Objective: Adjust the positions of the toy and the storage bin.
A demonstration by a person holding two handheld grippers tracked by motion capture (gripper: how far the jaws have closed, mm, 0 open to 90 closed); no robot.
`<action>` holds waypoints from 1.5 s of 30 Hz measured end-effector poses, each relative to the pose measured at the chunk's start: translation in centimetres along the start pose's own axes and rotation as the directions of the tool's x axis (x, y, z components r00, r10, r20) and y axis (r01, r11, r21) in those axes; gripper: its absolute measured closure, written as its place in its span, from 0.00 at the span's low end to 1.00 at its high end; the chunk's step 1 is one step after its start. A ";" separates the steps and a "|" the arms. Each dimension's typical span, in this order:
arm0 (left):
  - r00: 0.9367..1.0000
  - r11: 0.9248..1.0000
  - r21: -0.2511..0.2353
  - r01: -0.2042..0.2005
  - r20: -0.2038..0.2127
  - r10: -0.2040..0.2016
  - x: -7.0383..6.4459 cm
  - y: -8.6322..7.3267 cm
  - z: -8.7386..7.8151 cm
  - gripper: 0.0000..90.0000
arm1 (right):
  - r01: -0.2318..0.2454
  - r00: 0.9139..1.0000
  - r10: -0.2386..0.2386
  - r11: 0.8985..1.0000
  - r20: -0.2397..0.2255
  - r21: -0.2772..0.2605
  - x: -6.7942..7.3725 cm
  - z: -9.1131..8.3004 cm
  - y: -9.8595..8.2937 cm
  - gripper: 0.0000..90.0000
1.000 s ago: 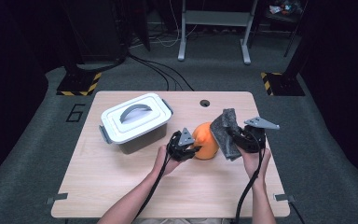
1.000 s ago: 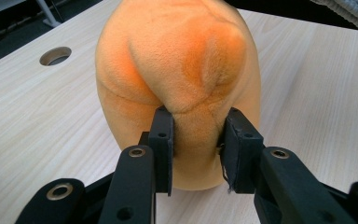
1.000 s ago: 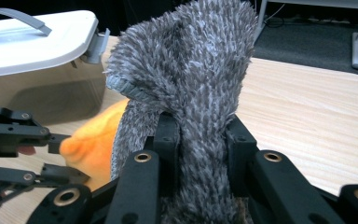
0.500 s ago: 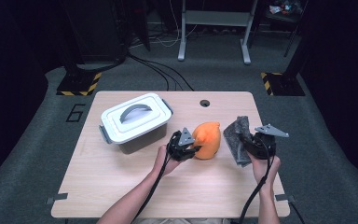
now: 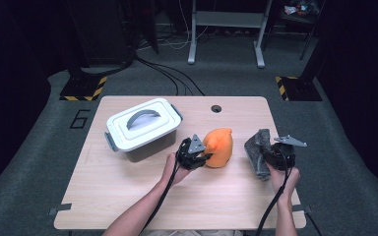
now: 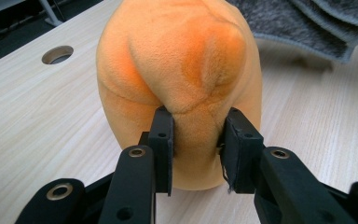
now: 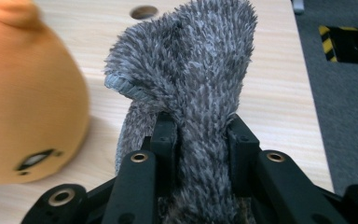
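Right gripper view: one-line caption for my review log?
Right gripper shut on a fuzzy grey cloth, orange plush toy alongside on the wooden table.

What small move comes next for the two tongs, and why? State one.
Probably lift the grey fuzzy cloth clear of the table with the right tongs. Its jaws pinch a fold of the cloth, which hangs beside the orange plush toy. The left tongs grip that toy, steadying it. The white lidded box is shut, so stowing seems premature.

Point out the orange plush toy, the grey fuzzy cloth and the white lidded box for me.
orange plush toy [image 5: 220,145], high view, middle of its body.
grey fuzzy cloth [image 7: 200,65], right gripper view, upper pile above the gripper.
white lidded box [image 5: 128,132], high view, lid beside the grey handle.
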State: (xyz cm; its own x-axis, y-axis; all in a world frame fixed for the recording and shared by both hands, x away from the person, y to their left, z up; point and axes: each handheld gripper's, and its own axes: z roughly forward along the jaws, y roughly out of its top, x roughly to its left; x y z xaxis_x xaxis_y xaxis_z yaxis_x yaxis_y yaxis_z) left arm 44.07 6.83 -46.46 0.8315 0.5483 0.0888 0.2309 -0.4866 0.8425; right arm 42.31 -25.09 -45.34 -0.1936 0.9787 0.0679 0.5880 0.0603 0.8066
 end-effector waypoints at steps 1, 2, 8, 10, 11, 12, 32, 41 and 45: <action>1.000 1.000 -0.001 -0.004 -0.001 0.004 0.0 0.0 0.0 0.75 | -0.004 1.000 0.004 1.000 0.010 0.012 -0.3 0.3 -0.1 0.76; 1.000 1.000 -0.006 0.002 -0.004 -0.002 0.0 -0.1 0.0 0.75 | -0.013 1.000 0.013 1.000 0.014 0.023 -0.6 0.5 -0.3 0.76; 1.000 1.000 -0.003 0.005 -0.003 -0.005 0.1 -0.1 0.0 0.75 | -0.040 0.999 0.038 0.997 0.033 0.061 -1.8 1.7 -0.9 0.74; 1.000 1.000 -0.005 0.011 -0.004 -0.011 0.0 -0.1 0.0 0.75 | -0.046 0.998 0.042 0.995 0.052 0.084 -2.1 2.1 -1.0 0.72; 1.000 1.000 -0.005 0.013 -0.005 -0.013 0.1 -0.1 0.0 0.75 | -0.042 0.998 0.037 0.995 0.058 0.087 -2.2 2.3 -1.1 0.71; 1.000 1.000 -0.005 0.014 -0.004 -0.014 0.1 -0.2 0.0 0.75 | -0.040 0.997 0.034 0.995 0.064 0.089 -2.3 2.4 -1.2 0.71; 0.999 0.999 -0.030 0.036 -0.022 -0.036 0.2 -0.6 0.0 0.76 | 0.019 0.998 -0.026 0.993 0.060 0.114 -2.1 1.4 -2.1 0.16; 0.999 0.998 -0.038 0.043 -0.017 -0.044 0.4 -0.9 -0.3 0.77 | 0.115 0.992 -0.111 0.990 -0.054 0.080 1.7 -1.1 -4.1 0.08; 0.999 0.998 -0.049 0.040 -0.019 -0.041 0.2 -0.8 -0.3 0.79 | 0.161 0.984 -0.154 0.984 -0.088 0.080 3.8 -0.7 -5.5 0.08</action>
State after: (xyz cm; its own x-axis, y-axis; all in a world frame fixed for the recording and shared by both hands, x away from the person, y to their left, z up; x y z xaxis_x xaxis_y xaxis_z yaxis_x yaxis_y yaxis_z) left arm 43.93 7.56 -46.95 0.8115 0.5808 0.0646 0.2388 -0.4305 0.8704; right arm 37.83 -21.85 -49.11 -0.3503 0.9366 -0.0051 0.6104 0.2325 0.7572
